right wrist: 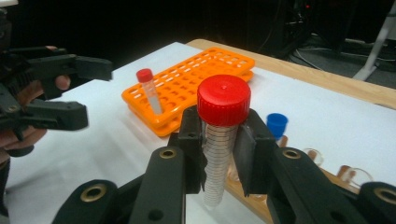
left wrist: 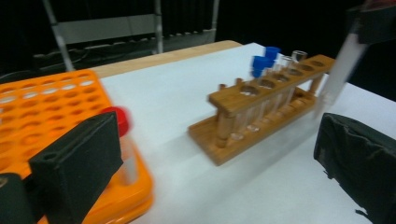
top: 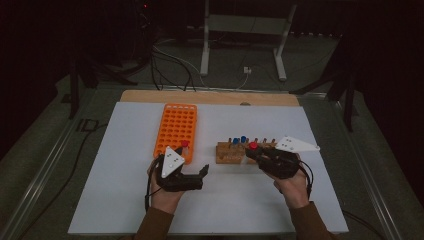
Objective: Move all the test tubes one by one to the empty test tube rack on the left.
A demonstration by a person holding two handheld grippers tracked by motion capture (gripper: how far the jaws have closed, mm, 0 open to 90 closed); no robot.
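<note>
sleeves [top: 155, 225]: brown | jaws: black | top plates [top: 172, 161]: white, three-cornered

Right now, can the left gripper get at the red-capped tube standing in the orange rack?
Probably yes: the left gripper is open and empty, and the red-capped tube stands at the orange rack's near corner, with nothing between them.

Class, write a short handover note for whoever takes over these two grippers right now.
Right gripper: shut on a red-capped tube, held upright above the wooden rack.
Left gripper: jaws open, nothing between them, near the orange rack.
Done: one red-capped tube stands in the orange rack's near corner.
Left: probably carry the held tube over to the orange rack; blue-capped tubes sit in the wooden rack.
</note>
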